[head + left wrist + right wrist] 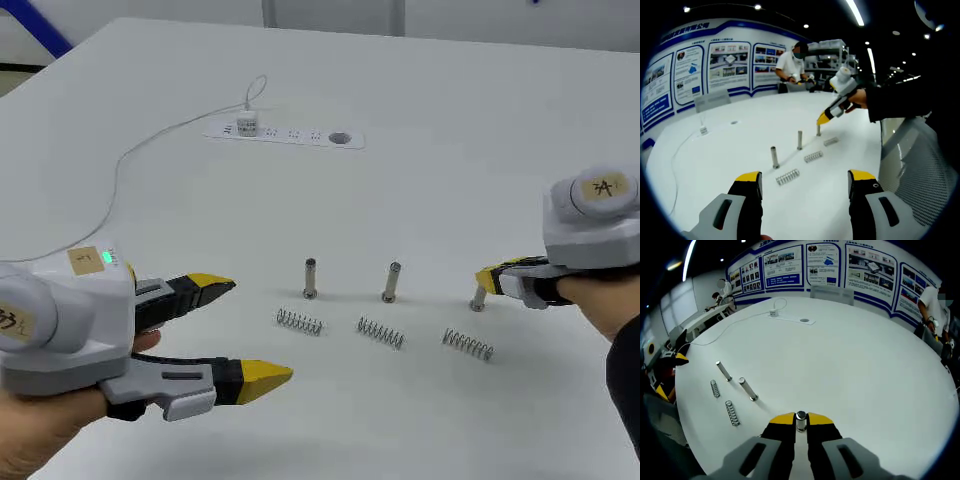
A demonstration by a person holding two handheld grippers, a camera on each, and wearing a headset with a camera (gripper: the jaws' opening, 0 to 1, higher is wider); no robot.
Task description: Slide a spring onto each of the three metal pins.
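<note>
The right gripper [800, 422] pinches the pin [478, 299] toward the bench's [470, 150] right edge. The left gripper [261, 330], spread, should take the spring [467, 345] endwise.

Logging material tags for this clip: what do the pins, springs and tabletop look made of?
The pins look like polished steel: grey, shiny, bright highlights along the shafts. The springs are thin silvery metal wire in open coils. The tabletop is matte white, smooth, faintly reflective; laminate or paint, cannot tell which.
</note>
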